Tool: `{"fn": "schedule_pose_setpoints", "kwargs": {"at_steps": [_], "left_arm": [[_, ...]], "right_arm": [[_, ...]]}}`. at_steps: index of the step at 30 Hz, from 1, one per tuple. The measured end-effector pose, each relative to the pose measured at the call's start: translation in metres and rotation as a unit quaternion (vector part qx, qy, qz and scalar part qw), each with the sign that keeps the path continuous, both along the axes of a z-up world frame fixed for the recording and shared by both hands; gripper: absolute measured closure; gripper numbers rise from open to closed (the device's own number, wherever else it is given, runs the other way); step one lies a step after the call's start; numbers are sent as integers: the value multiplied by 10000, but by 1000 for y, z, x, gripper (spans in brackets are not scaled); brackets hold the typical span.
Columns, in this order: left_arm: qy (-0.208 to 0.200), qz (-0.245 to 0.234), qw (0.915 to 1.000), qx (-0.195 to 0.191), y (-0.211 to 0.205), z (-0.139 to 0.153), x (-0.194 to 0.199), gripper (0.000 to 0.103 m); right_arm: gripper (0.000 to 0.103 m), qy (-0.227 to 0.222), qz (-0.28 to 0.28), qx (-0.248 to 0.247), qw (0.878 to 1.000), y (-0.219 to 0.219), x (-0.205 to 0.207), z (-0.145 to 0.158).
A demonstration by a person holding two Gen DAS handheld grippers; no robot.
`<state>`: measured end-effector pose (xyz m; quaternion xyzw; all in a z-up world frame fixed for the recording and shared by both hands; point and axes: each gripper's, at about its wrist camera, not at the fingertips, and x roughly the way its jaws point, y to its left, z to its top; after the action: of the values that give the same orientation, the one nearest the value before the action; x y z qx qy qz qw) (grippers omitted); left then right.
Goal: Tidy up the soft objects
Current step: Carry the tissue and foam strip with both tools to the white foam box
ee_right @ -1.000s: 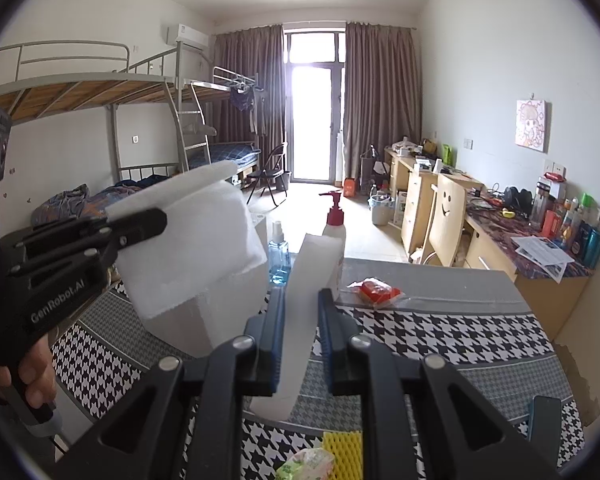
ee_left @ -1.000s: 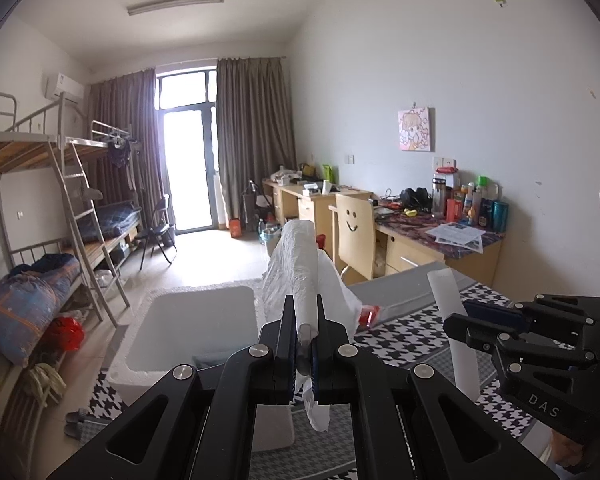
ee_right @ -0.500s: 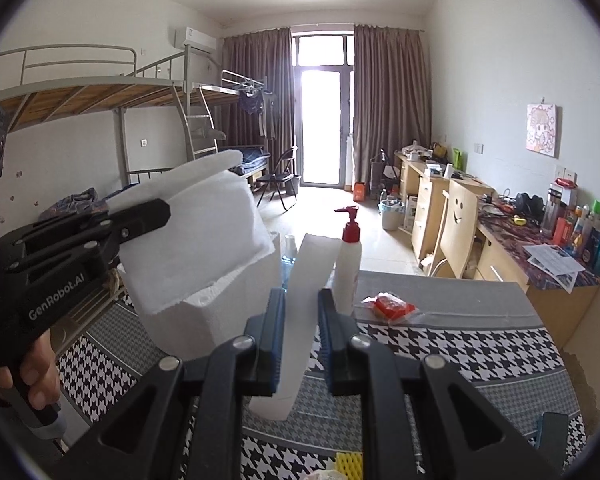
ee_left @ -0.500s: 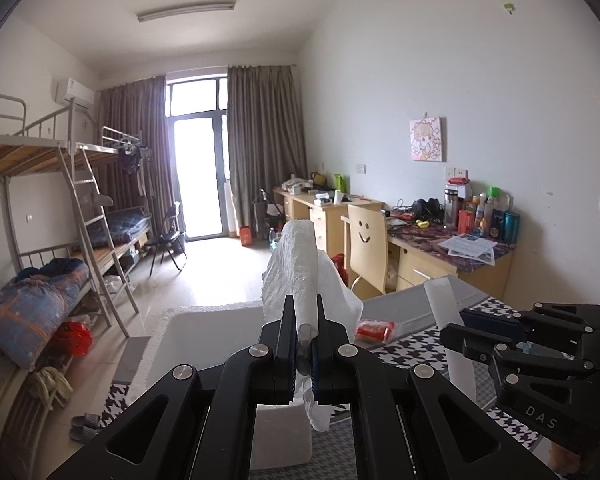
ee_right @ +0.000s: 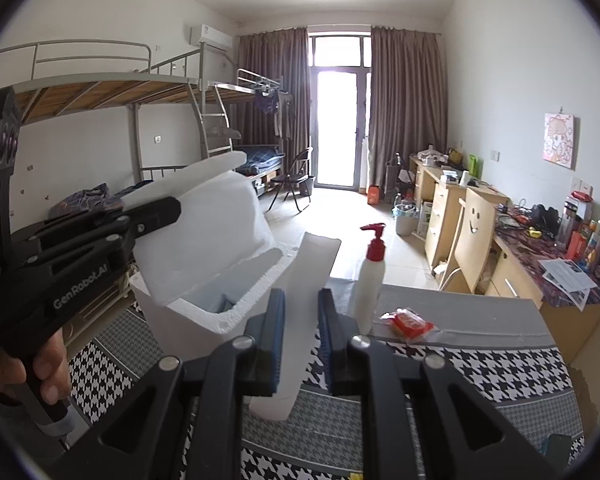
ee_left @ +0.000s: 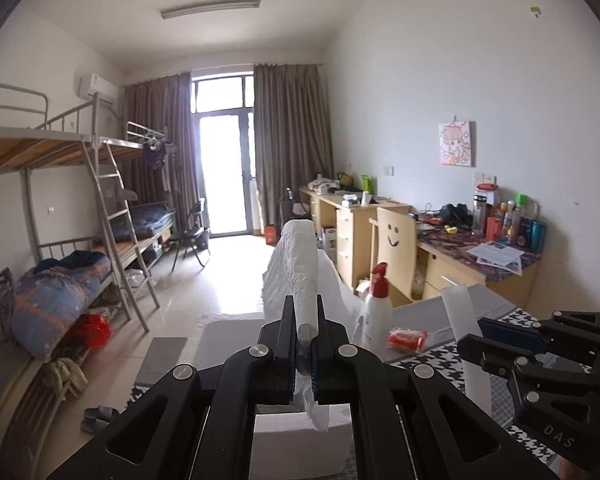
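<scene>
- Foam sheet, white and crinkled, is pinched between the 2 fingers of the left gripper; its jaws are clamped on the sheet's lower edge, and the sheet rises ahead of the fingertips and drapes away to both sides.
- In the right view the same sheet hangs from the left gripper over the open foam box, its lower part reaching inside the box.
- Box sits ahead and left of the right gripper, on the houndstooth cloth.
- Right gripper is closed on a white foam strip; the strip runs up between the 2 blue-padded fingers and past their tips, and its bottom end hangs below them.
- In the left view that strip stands just right of the left gripper, held by the right gripper.
- Pump bottle, white with a red top, stands upright just ahead and right of the right gripper's fingertips.
- Red packet lies on the table beside the bottle, farther right.
</scene>
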<state>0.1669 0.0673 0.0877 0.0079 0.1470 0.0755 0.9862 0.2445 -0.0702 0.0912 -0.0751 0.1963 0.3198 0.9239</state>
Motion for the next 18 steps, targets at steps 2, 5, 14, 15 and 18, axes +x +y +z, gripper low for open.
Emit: {"fn": "schedule_pose_setpoints", "kwargs": {"at_steps": [2,5,14,15,18], "left_arm": [[7,51,10000,-7,3,-1,2,98],[52,174,9998,-20,9,-2,6,98],[247,557,9981,-45,31,-9,18,98],[268,575,9980,-57,33,-10,21,98],[342,642,9973,-69,38,-13,26,98]], "right_arm": [[83,-25,40,-40,10000,4,0,0],[83,-24,82,-47,10000,9,1,0],[83,1,207,-124,9997,26,6,3],[83,0,218,-139,9997,28,7,3],[83,24,276,-178,9995,33,8,3]]}}
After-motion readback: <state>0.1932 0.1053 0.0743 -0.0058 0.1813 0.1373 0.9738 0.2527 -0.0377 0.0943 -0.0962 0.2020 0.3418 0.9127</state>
